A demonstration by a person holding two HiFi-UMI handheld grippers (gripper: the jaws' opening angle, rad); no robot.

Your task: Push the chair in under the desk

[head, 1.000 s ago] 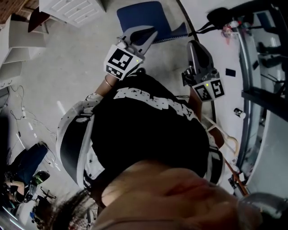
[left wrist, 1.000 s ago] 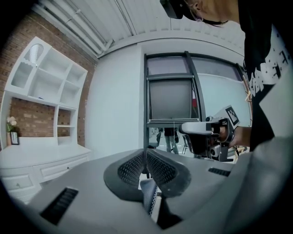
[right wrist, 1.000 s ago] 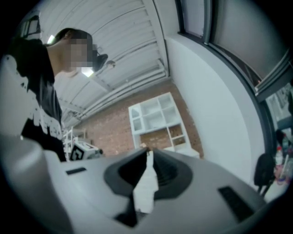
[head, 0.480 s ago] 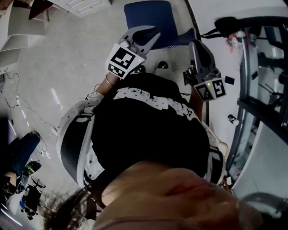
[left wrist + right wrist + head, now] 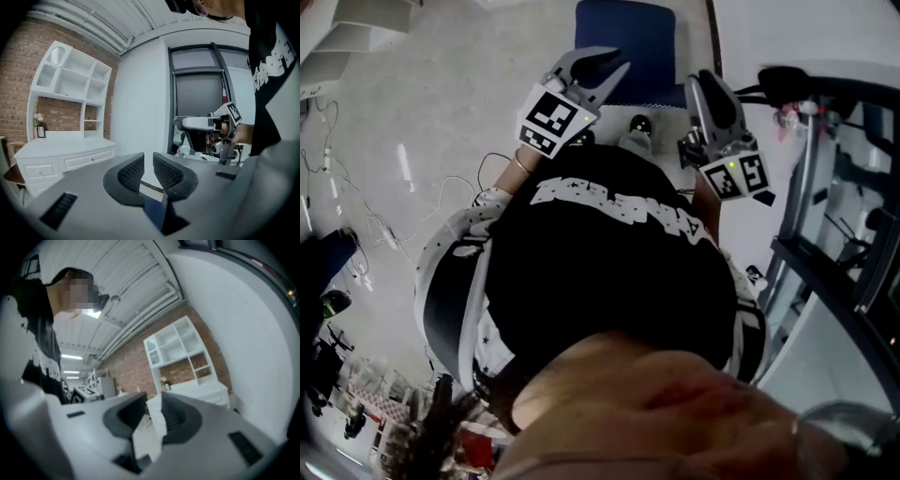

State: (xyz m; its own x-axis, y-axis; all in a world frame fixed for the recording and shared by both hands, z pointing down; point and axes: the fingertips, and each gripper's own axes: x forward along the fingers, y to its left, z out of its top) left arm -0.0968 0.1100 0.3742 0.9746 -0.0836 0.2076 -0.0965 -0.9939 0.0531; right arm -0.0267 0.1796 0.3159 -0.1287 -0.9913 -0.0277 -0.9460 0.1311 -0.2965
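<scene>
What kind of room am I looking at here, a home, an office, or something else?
Probably a studio or lab space furnished like a home office: a bare brick wall, a white desk with open shelves, a blue chair, and loose cables across the pale floor.

white shelf unit (image 5: 70, 84) sits against a brick wall (image 5: 18, 56). right of it there's a plain white wall (image 5: 140, 93), then a dark window (image 5: 197, 93). ribbed white ceiling (image 5: 112, 16) above it, pale floor (image 5: 441, 112).

Bright ceiling strip lighting, fisheye-warped dark edges, blurred right tongs view.
</scene>
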